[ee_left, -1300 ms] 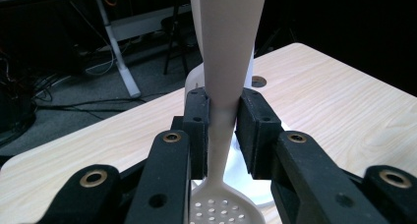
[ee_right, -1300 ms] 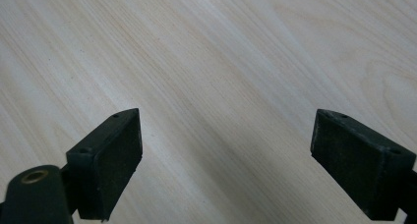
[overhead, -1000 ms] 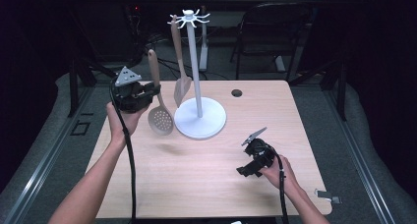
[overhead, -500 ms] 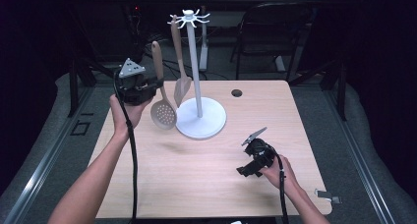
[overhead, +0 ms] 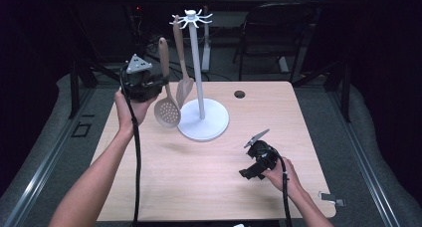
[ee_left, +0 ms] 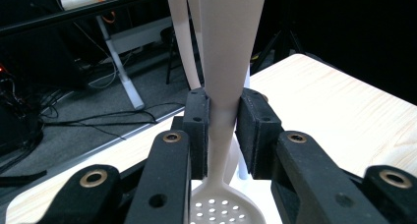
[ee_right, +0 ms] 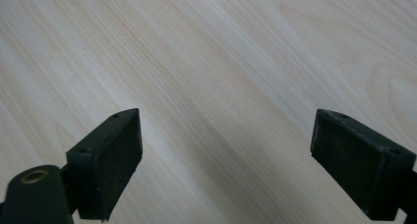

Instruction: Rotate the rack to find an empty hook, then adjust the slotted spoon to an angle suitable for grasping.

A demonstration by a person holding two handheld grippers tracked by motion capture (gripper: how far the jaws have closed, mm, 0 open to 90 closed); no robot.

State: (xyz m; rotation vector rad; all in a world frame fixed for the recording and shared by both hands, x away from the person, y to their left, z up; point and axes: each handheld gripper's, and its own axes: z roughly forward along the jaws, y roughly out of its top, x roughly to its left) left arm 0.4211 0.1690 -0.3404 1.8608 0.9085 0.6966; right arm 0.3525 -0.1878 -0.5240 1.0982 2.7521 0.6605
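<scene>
Table (overhead: 199, 187): pale wood, centre of the high view, dark floor around it.

Stand (overhead: 201, 122): white, round base on the table at about 12 o'clock from table centre, thin upright pole, hook crown on top. Spatula (overhead: 183, 85) hangs from the crown at the pole's 9 o'clock, blade just above the base.

Left hand (overhead: 130, 107) at 10 o'clock of the table, raised, grey plate on top of its tool, cable trailing down along the forearm. Left tongs (ee_left: 222, 130) nearly closed, pads clamped flat on both sides of the skimmer (overhead: 166, 112) handle. In the left gripper view the handle runs upright between the pads, the holed bowl (ee_left: 226, 211) below them, the spatula and pole just behind. In the high view the skimmer is off the table, handle up, bowl down at 6 o'clock, just at 9 o'clock of the stand base, beside the spatula; whether they touch, can't tell.

Right hand (overhead: 281, 174) at 4 o'clock of the table, low, well apart from the stand. Right tongs (ee_right: 226, 160) wide open, nothing between the pads, bare table grain under them.

Small dark round spot (overhead: 239, 94) on the table at 1 o'clock, beyond the stand base. Small clip-like thing (overhead: 331, 198) at the table's 4 o'clock edge, too small to tell.
</scene>
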